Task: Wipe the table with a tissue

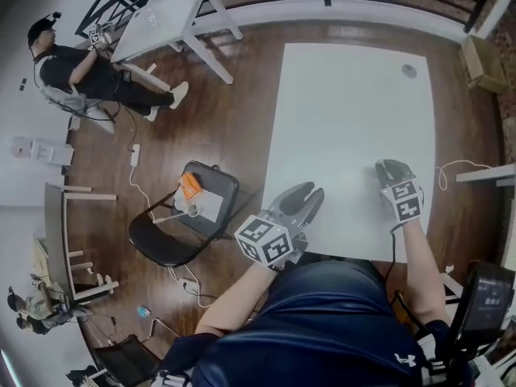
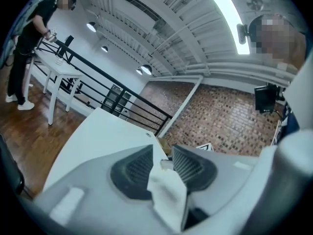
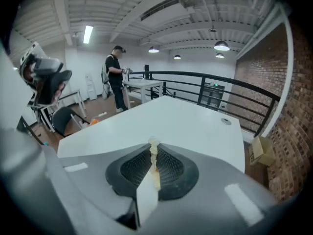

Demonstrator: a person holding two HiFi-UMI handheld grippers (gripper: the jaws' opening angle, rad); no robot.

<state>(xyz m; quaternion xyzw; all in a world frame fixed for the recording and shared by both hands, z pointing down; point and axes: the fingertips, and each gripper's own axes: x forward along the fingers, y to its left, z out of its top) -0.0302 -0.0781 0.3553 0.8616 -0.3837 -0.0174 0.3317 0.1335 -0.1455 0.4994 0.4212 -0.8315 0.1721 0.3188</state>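
The white table (image 1: 347,111) fills the middle and right of the head view. My left gripper (image 1: 305,200) hovers over its near left corner. In the left gripper view the left gripper (image 2: 162,156) is shut on a white tissue (image 2: 168,192) that fills the narrow gap between the ribbed pads and hangs toward the camera. My right gripper (image 1: 393,172) is over the table's near right part. Seen in the right gripper view, the right gripper (image 3: 153,148) is shut on a thin, slightly yellowish strip of tissue (image 3: 147,195). The bare tabletop (image 3: 181,116) stretches ahead.
A black chair (image 1: 161,244) carrying an orange item and papers stands left of the table. A round cable grommet (image 1: 409,71) sits at the table's far right. A second white table (image 1: 161,18) with a person (image 1: 81,71) is far left. A cardboard box (image 1: 484,63) lies by the railing.
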